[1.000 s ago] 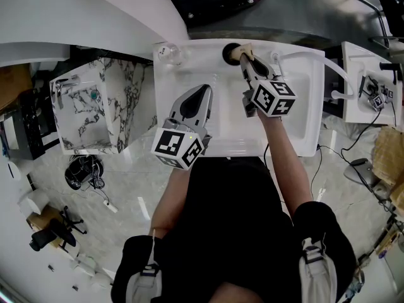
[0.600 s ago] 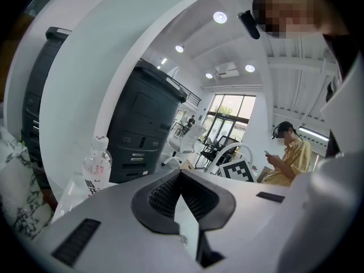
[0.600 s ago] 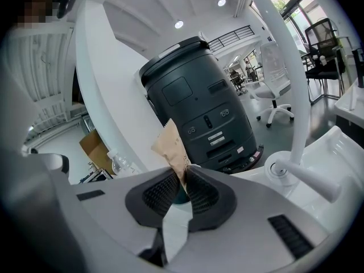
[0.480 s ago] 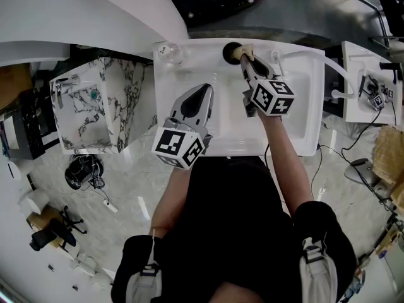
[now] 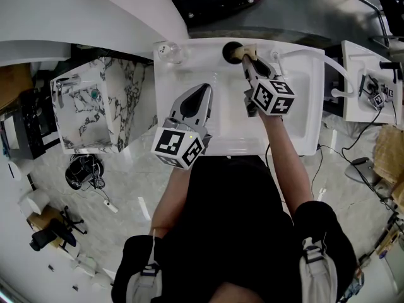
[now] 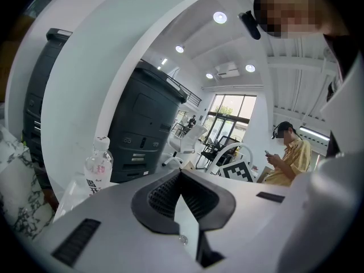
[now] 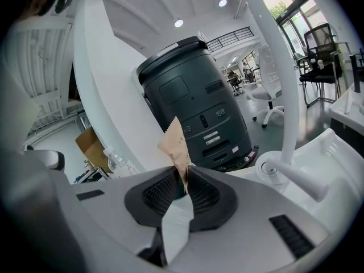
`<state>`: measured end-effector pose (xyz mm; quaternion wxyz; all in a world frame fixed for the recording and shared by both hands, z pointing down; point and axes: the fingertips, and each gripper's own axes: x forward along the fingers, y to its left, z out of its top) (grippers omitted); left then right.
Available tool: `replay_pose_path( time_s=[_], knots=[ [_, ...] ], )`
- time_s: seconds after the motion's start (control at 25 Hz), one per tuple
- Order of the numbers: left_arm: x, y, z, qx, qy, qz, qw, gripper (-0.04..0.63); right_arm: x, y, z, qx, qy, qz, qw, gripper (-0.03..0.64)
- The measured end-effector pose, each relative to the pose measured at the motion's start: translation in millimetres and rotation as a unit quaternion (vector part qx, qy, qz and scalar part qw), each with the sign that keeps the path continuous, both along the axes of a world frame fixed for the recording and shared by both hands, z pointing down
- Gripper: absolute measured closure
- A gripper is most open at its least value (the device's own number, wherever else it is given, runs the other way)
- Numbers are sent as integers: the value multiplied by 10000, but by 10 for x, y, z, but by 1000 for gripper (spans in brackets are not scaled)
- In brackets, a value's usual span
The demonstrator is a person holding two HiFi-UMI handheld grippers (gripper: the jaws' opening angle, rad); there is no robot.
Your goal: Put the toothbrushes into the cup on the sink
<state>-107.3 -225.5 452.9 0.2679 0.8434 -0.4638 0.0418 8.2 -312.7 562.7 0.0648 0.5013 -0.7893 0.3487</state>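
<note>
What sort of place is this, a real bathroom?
Probably a lab or office mock-up, not a bathroom: the sink sits on open floor, with office chairs and a big dark machine nearby.

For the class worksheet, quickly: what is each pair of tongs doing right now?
Left tongs: shut, empty.
Right tongs: shut on a tan paper packet.

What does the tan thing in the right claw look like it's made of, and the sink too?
The tan wrapper: probably kraft paper, matte brown, zigzag-cut top edge, pinched flat in the right claw. The sink: smooth glossy white, likely ceramic or moulded plastic; cannot tell which.
</note>
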Motion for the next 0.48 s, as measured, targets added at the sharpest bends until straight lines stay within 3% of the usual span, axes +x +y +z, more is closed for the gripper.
replay_pose_path(
  time_s=[0.16, 0.48],
  knots=[
    [18, 13, -10, 18, 7, 13, 10000, 581, 24, 15, 14, -40, 20, 18, 10000, 531],
    [43, 34, -47, 68, 0, 18, 10000, 581, 79, 72, 0, -69, 47, 55, 9999, 520]
  ],
)
